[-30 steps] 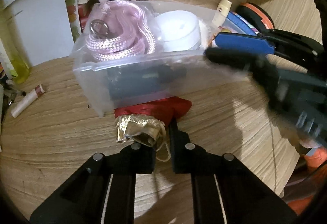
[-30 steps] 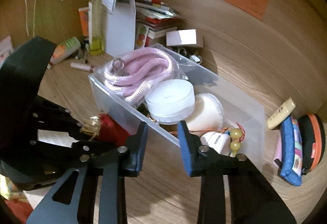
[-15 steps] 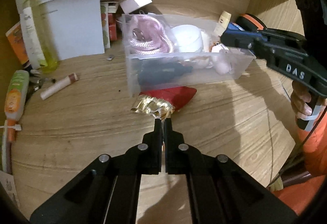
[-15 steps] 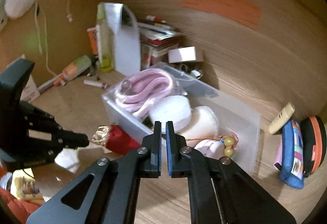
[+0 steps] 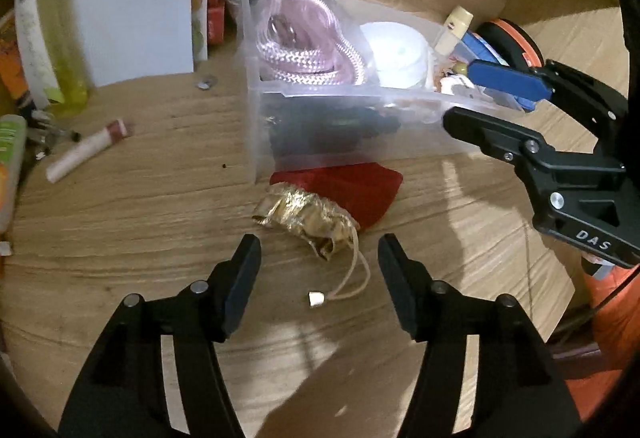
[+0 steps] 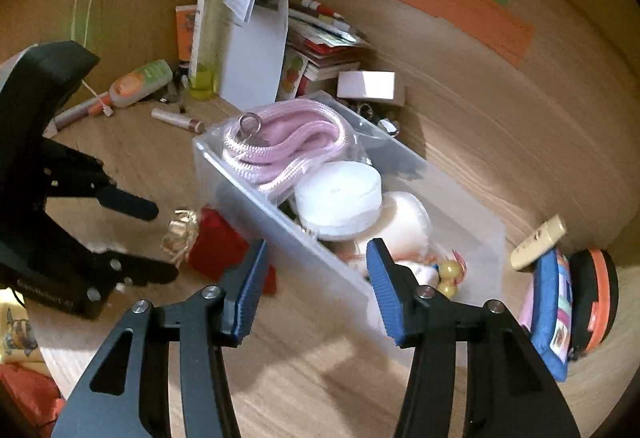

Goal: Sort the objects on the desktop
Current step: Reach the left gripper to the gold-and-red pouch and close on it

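A red pouch with a gold top [image 5: 332,198] lies on the wooden desk against the front of a clear plastic bin [image 5: 352,134], its drawstring trailing toward me. My left gripper [image 5: 318,270] is open, its jaws apart on either side of the pouch's string end, touching nothing. My right gripper [image 6: 316,278] is open, its blue-padded jaws straddling the bin's near wall [image 6: 304,250]. The bin holds a pink rope [image 6: 280,146], a white round tin [image 6: 338,194] and small trinkets. The pouch also shows in the right wrist view [image 6: 216,242].
A lip balm stick [image 5: 86,150], a yellow bottle [image 6: 206,42], a white paper bag [image 6: 256,50], stacked booklets and a small white box [image 6: 366,86] stand behind. A blue pouch [image 6: 550,310] and an orange case [image 6: 596,298] lie at the right.
Both grippers were shut half a second ago and are open now. The left gripper has let go of the pouch's string and the pouch lies on the desk.
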Available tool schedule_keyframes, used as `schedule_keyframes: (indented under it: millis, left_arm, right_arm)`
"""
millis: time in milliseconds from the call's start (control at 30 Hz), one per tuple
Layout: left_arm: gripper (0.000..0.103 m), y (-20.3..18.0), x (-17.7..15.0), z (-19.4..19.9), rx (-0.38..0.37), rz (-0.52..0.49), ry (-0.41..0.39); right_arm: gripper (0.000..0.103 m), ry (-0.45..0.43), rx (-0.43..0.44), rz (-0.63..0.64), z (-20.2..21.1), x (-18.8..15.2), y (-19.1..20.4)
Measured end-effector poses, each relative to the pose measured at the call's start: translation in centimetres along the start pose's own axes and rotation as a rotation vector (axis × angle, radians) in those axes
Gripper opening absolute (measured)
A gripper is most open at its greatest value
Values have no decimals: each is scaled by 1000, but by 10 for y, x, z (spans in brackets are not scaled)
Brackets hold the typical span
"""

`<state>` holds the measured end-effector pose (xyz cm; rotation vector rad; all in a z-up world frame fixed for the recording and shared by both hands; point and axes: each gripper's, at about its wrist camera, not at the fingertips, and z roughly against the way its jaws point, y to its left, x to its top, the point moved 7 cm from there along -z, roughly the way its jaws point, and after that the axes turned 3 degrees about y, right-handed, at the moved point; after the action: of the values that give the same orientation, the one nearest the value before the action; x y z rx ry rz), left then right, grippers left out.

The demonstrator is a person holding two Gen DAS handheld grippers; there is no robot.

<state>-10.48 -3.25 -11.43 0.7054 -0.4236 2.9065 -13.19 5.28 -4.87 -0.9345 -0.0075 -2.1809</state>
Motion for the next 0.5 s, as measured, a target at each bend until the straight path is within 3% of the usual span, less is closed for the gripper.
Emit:
schedule_keyframes:
  millis: [67,133,167,300,400,500]
  left_arm:
    - [60,-1,1,-7,-2,3,15]
    - [62,-2,5,-10,22,1,6]
    - [62,-3,6,-11,27,-3,9]
    - [73,-9,14,-18,23,-22,27]
    - [73,-7,21,-22,31,-5,22]
    - [74,-7,27,-23,-24,38,21]
  right_arm:
    - [45,16,32,10,-7,6,4]
    - [35,25,42,35,-14,11,10]
    - [24,30,46,40,-18,12,13]
    - [23,41,56,71,-26,16,23]
    - [22,34,62,68,-26,16,23]
    - [21,29,71,62,-26,16,22]
